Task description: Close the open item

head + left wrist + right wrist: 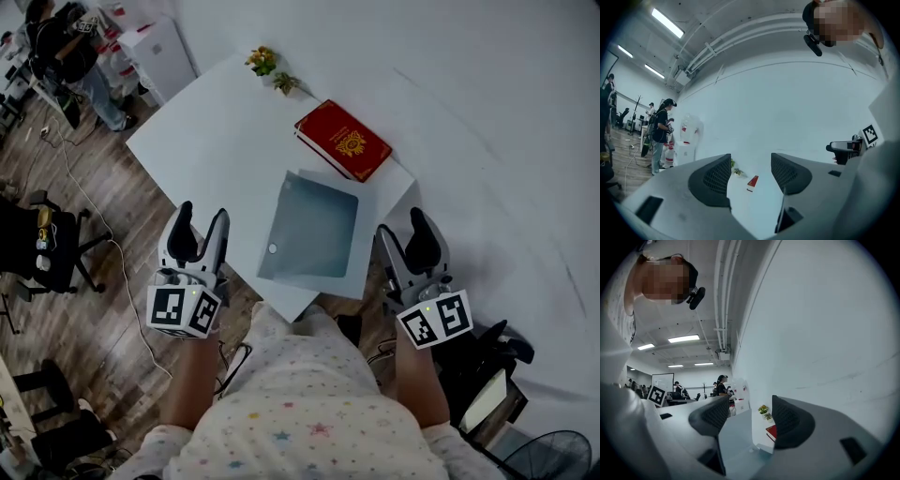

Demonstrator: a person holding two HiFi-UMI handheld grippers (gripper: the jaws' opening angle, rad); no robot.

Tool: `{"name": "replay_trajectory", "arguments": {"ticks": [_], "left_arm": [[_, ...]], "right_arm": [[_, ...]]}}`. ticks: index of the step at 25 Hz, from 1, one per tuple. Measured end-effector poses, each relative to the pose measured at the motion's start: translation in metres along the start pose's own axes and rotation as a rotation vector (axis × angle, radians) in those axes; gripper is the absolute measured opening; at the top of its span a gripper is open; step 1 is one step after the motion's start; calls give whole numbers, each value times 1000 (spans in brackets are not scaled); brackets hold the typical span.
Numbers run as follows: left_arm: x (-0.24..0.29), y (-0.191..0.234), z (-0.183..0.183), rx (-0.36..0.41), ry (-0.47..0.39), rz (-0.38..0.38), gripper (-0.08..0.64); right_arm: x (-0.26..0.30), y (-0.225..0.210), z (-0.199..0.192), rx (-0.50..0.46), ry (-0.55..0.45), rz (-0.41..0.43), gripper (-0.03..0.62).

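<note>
Folder (309,230), pale blue, lies open on white table (216,141) near its 5 o'clock edge. Red book (343,141) sits at the folder's 1 o'clock, small plant (262,61) further off at 11. Left gripper (202,214) hangs at the folder's 9 o'clock and right gripper (403,230) at 3 o'clock, neither touching it.

Left gripper view: jaws spread, nothing between them. Book and plant show far off through the gap. The folder's thin upright edge (781,213) is at 5 o'clock, by the right-hand jaw.

Right gripper view: jaws spread, gripping nothing. A folder panel (733,437) stands raised at 7 o'clock next to the left-hand jaw, with the book's corner at 4 o'clock.
</note>
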State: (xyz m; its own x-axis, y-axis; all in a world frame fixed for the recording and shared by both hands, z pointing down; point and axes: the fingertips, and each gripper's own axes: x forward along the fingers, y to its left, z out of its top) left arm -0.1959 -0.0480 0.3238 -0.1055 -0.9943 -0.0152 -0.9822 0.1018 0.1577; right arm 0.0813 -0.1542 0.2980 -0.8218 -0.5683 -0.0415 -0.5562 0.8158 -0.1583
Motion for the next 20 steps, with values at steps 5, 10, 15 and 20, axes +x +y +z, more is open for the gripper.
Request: {"name": "replay_trajectory", "arguments": {"ticks": [5, 10, 15, 20], "left_arm": [[18, 16, 3, 2, 7, -19, 247], [35, 32, 1, -8, 21, -39, 247], [44, 42, -7, -14, 45, -59, 247], [47, 52, -12, -20, 61, -69, 247]], "right_arm": [[40, 17, -7, 31, 20, 48, 265], [71, 45, -24, 86, 66, 104, 265], [95, 80, -51, 108, 140, 165, 265], [108, 91, -77, 132, 203, 173, 265]]}}
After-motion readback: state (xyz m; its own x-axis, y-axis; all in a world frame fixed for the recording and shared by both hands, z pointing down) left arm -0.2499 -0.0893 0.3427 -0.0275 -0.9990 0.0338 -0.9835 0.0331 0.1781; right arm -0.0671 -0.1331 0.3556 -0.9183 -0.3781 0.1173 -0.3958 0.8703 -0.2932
